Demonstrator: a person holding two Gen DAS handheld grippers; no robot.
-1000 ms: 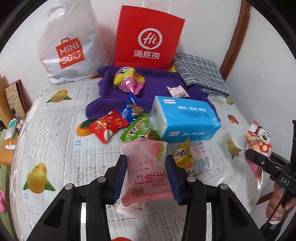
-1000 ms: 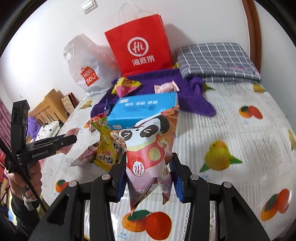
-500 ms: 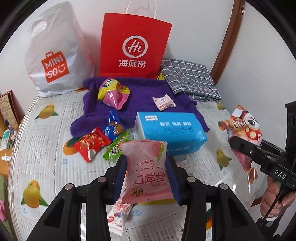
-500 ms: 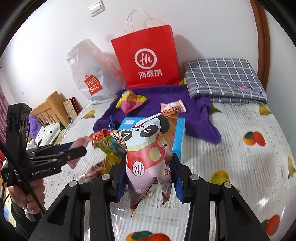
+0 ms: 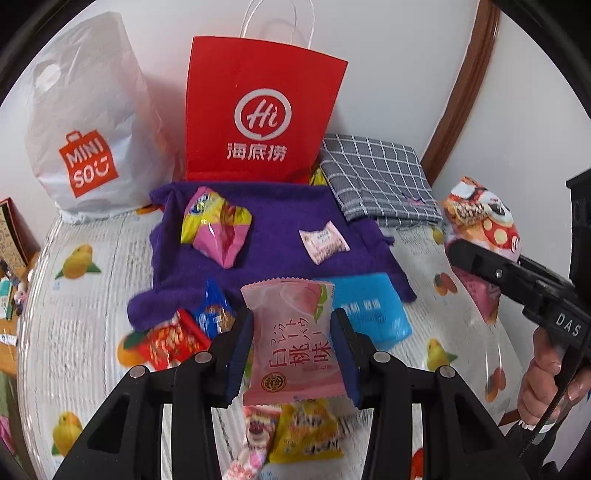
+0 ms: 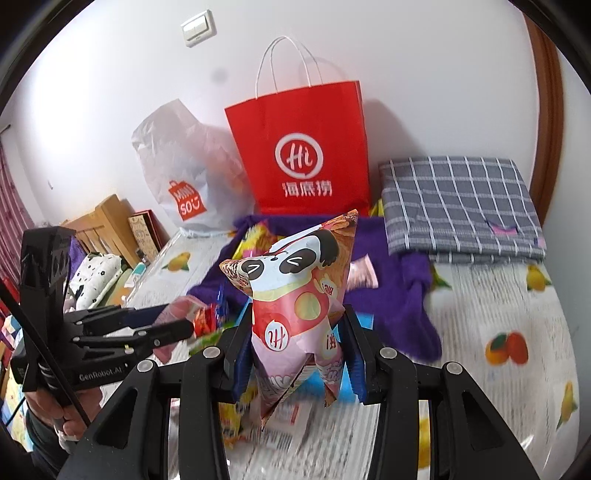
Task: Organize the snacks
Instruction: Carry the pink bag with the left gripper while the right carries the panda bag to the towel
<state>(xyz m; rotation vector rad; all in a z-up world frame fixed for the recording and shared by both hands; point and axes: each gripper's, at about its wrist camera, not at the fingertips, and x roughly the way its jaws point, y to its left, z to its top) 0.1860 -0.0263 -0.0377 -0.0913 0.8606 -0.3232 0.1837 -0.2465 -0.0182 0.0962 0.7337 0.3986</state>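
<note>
1. Left tongs [image 5: 291, 354] are clamped on a pink peach-print snack packet [image 5: 295, 339], both blue pads pressed against its sides, packet upright in front of the lens.
2. Right tongs [image 6: 295, 354] grip a panda-print snack bag [image 6: 295, 295], its crumpled lower end pinched between the pads, the puffed top standing tall.
3. Only the left view shows what lies beyond its tongs on the purple towel [image 5: 273, 236]: a yellow-and-pink bag [image 5: 216, 225] ahead to the left, a small pink sachet [image 5: 323, 242] ahead to the right.
4. Left view again: a blue tissue pack [image 5: 373, 310] just behind the right pad, a red packet [image 5: 173, 338] and a blue one [image 5: 214, 314] beside the left pad, yellow snacks [image 5: 306, 432] under the tongs. In the right view the panda bag hides most of these.
5. Each view catches the other tongs from the side: the right pair at the far right of the left view, a hand [image 5: 546, 380] on its handle.
6. Only the right view shows a wall switch [image 6: 198, 27] and a wooden frame [image 6: 107, 221] far left.
7. Both see the red paper bag [image 5: 258, 110] standing straight ahead against the wall, white plastic bag [image 5: 85, 122] to its left, checked folded cloth [image 5: 380, 181] to its right, all on the fruit-print bed [image 5: 88, 295].
</note>
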